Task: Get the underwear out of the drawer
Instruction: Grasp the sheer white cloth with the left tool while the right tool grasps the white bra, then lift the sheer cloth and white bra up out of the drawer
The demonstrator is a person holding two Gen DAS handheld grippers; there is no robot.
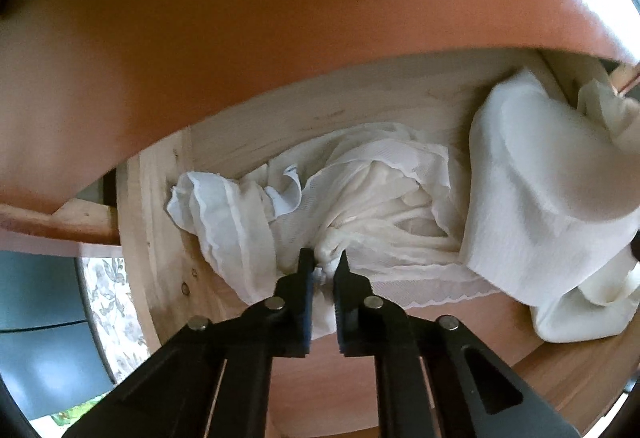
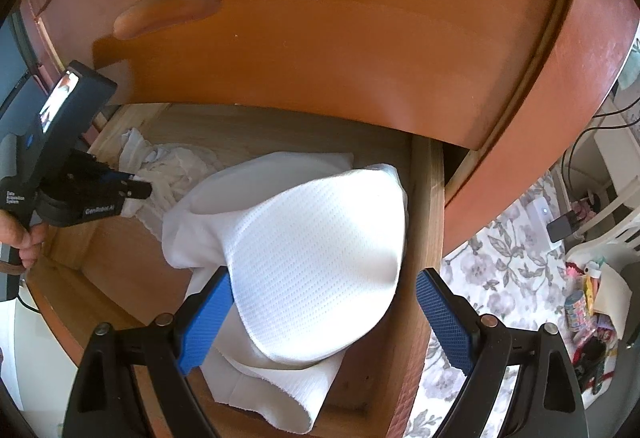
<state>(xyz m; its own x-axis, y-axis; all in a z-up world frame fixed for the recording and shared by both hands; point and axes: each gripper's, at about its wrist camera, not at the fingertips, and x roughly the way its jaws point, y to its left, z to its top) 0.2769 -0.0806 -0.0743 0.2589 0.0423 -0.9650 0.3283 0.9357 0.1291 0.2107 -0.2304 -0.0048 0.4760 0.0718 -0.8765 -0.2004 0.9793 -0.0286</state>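
The wooden drawer stands pulled out and holds white garments. At its left lies a thin, lacy white underwear piece, crumpled in a heap. My left gripper is shut on a bunched fold of it. From the right wrist view, the left gripper pinches this lacy underwear near the drawer's left wall. A thicker white padded garment with a textured cup fills the right half of the drawer. My right gripper is open, its blue pads either side of that cup.
The orange-brown front of the upper drawer, with a recessed handle, overhangs the open one. A hand holds the left gripper. A floral carpet and cluttered items lie to the right of the cabinet.
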